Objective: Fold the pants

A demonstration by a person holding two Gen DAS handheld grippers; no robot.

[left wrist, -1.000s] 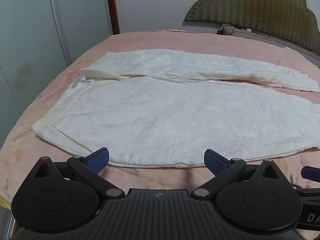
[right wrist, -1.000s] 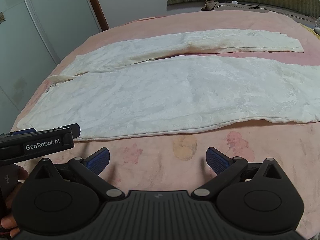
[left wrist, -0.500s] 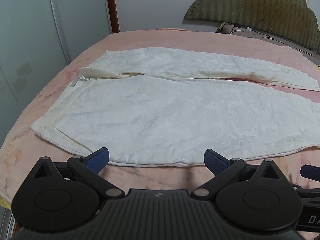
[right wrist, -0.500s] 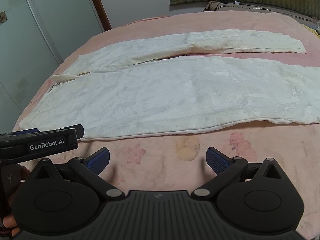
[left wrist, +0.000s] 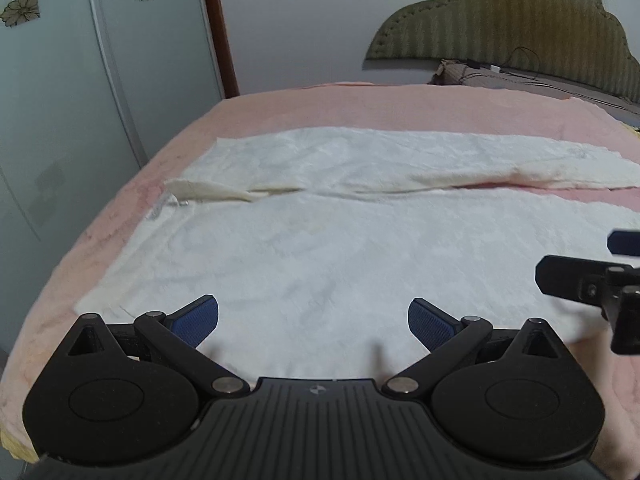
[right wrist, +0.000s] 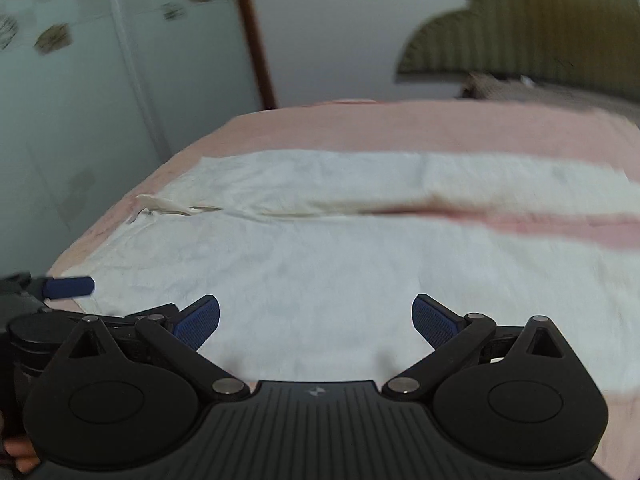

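Observation:
White pants (left wrist: 340,248) lie flat on a pink bed (left wrist: 320,104), waist to the left, both legs running right. They also show in the right wrist view (right wrist: 320,272), which is blurred. My left gripper (left wrist: 313,322) is open and empty, low over the near edge of the near leg by the waist. My right gripper (right wrist: 316,320) is open and empty, low over the same leg further right. The right gripper also shows at the right edge of the left wrist view (left wrist: 592,288). The left gripper's blue fingertip (right wrist: 68,287) shows at the left of the right wrist view.
A green padded headboard (left wrist: 500,32) with a cable and pillow stands at the back right. Pale wardrobe doors with flower decals (left wrist: 80,80) run along the left side of the bed. The bed's left edge (left wrist: 52,280) drops off close to the waistband.
Both grippers have moved forward and down, from above the pink cover in front of the pants to low over the near leg. Both stayed open.

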